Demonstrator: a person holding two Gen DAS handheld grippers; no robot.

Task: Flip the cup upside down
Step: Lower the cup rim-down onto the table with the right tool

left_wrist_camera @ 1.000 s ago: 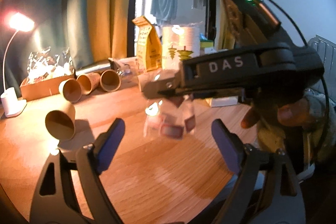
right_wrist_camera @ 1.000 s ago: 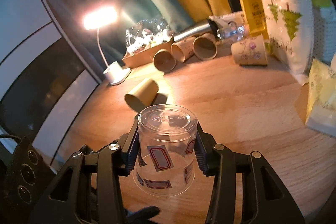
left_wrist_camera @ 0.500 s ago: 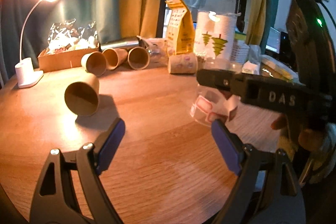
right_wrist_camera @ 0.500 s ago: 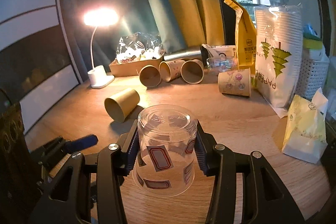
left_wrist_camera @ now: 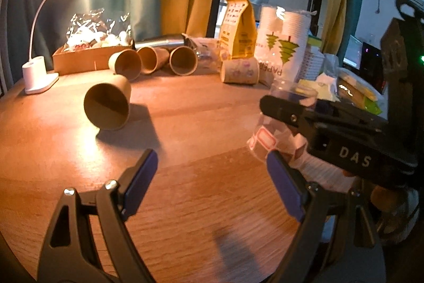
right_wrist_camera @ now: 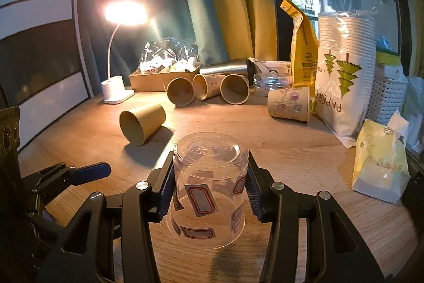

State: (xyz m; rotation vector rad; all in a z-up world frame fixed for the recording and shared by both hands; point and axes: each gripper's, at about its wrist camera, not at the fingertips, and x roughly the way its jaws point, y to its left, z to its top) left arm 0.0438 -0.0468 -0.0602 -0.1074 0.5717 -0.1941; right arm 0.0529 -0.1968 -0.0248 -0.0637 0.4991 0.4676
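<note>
A lamp-lit wooden table [right_wrist_camera: 304,150]: the clear cup [right_wrist_camera: 209,190], base up, has come down almost onto it, pinched in the right gripper [right_wrist_camera: 210,192]. Flip done; only release remains. The left gripper [left_wrist_camera: 209,190] stays spread, empty.

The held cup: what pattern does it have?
Clear plastic cup printed with red-outlined label shapes; best in the right wrist view.

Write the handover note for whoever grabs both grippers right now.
Right gripper: jaws shut on the clear cup, held base up, mouth down.
Left gripper: jaws open, holding nothing, over the wooden table.
Done: cup is inverted. Whether its rim already touches the table cannot be told.
Left: lower it if needed, open the right jaws, back away.
</note>
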